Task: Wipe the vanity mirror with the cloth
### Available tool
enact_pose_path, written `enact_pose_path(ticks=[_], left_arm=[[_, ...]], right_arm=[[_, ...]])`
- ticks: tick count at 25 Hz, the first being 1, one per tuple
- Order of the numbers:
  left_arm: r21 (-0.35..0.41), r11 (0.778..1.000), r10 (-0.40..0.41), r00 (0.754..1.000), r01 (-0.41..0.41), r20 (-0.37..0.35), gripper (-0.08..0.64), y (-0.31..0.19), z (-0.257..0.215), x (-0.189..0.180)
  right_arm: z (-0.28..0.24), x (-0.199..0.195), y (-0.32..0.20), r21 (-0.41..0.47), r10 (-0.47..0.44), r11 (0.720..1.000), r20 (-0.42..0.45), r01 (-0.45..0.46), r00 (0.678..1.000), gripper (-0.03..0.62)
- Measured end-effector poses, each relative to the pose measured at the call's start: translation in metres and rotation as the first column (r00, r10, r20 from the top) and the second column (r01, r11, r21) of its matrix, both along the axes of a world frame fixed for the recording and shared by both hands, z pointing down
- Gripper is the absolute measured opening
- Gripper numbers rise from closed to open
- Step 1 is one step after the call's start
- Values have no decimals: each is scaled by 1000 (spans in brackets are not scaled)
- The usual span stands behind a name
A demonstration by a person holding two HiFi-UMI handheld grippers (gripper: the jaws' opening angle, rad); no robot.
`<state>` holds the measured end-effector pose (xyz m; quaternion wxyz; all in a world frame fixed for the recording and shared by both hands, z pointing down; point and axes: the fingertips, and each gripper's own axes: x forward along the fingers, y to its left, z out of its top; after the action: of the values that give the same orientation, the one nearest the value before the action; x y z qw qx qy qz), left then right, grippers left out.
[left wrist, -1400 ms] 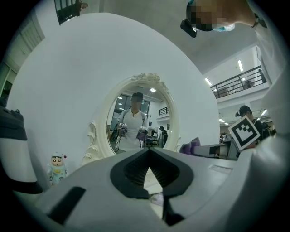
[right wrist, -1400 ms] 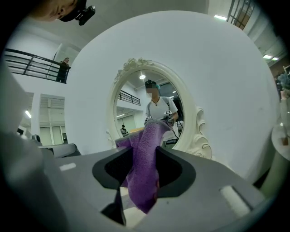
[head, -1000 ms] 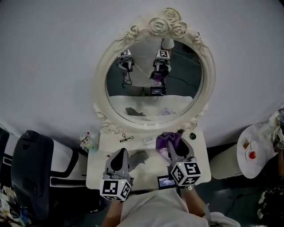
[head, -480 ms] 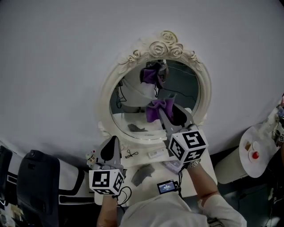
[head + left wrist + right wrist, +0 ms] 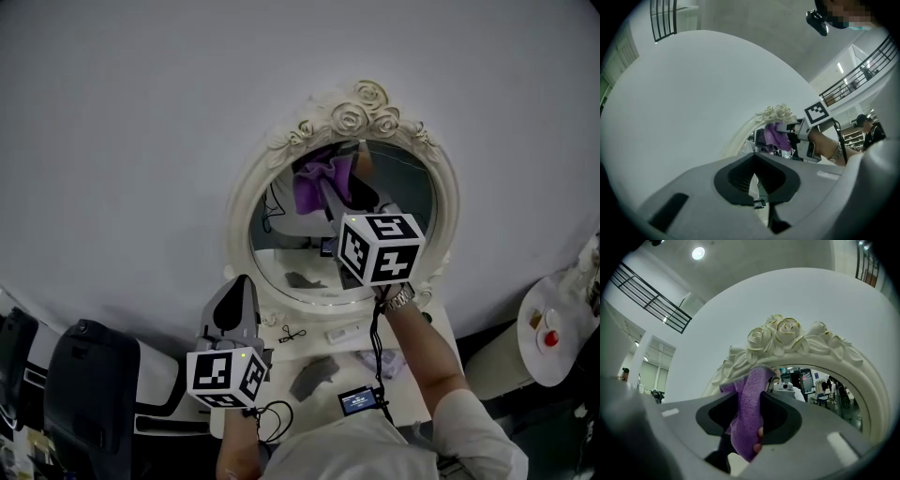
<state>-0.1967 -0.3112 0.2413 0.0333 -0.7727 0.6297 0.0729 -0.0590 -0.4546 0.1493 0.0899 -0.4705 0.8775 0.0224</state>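
Purple cloth up at the top edge of the vanity mirror

The right gripper [image 5: 749, 404] has its jaws closed firmly on the purple terry cloth [image 5: 746, 394]. The free end of the cloth seems to touch the glass just under the rose-carved upper edge of the vanity mirror [image 5: 412, 202]. The cloth looks soft, light and limp, so I judge that a pinch across a thick fold holds it best. The glass is fragile and wants mild pressure. The left gripper [image 5: 757, 185] hangs over the left edge of the vanity table [image 5: 361, 352], jaws almost together, with nothing in them.
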Motion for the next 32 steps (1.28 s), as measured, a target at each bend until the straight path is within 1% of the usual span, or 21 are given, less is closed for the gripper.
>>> enact_pose_path(ticks=[6, 12, 15, 21, 27, 32], left_arm=[[3, 1000, -11, 1000, 11, 14, 2, 4, 4, -4], [-6, 1000, 2, 1000, -2, 15, 2, 1, 12, 0], [-11, 1000, 24, 1000, -24, 14, 2, -3, 15, 8], [-11, 996, 84, 996, -84, 15, 2, -11, 17, 31], [-9, 990, 139, 990, -139, 16, 2, -16, 20, 56], [-6, 989, 148, 989, -148, 18, 2, -14, 19, 61]], right_arm=[[-15, -10, -15, 13, 51, 999, -3, -51, 999, 156], [-14, -2, -16, 34, 74, 997, -7, -74, 997, 156], [-12, 18, -19, 33, 105, 994, -4, -105, 994, 156], [-5, 69, -26, 20, 202, 979, -6, -201, 979, 158], [3, 121, -32, 34, 321, 947, -39, -320, 946, 158], [9, 153, -36, 35, 390, 921, -65, -388, 919, 156]])
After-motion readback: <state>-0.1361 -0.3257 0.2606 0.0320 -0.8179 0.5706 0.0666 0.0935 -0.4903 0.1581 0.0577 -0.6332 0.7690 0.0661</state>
